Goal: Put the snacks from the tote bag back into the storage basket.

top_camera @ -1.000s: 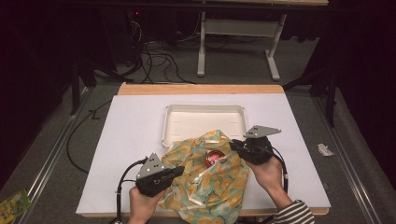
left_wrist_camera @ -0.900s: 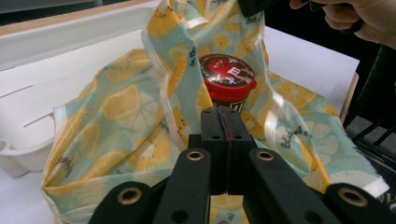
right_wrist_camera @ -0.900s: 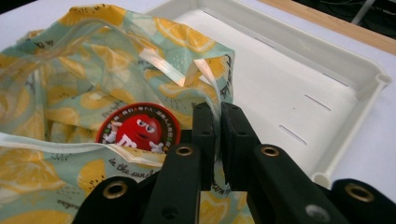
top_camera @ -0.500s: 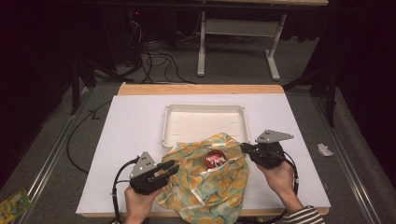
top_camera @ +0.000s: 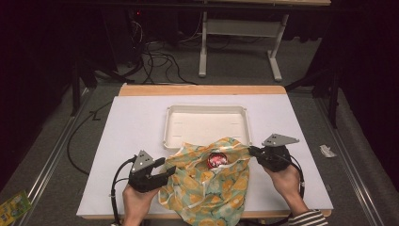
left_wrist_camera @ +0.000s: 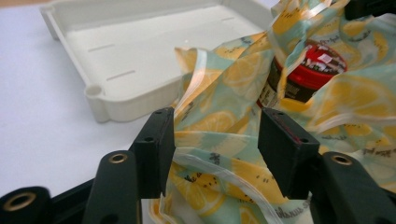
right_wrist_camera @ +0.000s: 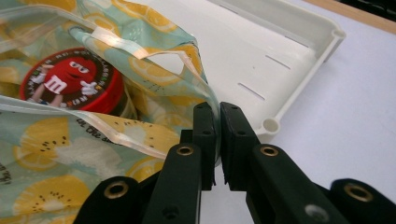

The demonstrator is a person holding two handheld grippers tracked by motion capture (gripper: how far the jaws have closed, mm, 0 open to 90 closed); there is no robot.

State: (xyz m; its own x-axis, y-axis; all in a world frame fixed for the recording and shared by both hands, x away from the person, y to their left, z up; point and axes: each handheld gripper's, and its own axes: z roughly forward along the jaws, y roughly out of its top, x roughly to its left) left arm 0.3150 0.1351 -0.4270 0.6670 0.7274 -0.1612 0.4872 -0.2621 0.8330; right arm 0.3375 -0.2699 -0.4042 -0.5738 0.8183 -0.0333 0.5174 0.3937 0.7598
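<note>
On the white surface (top_camera: 117,141), just in front of a tray (top_camera: 205,109), a limp, slippery lemon-print bag (top_camera: 207,188) holding a red-lidded jar (top_camera: 217,160) is pinched at its rim by the right gripper (right_wrist_camera: 217,140), while the left gripper (left_wrist_camera: 215,140), its jaws having just been opening, straddles loose folds, best retaken at the hemmed edge.

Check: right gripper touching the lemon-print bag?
Touching. In the right gripper view the right gripper has its jaws shut on the rim of the bag.
</note>
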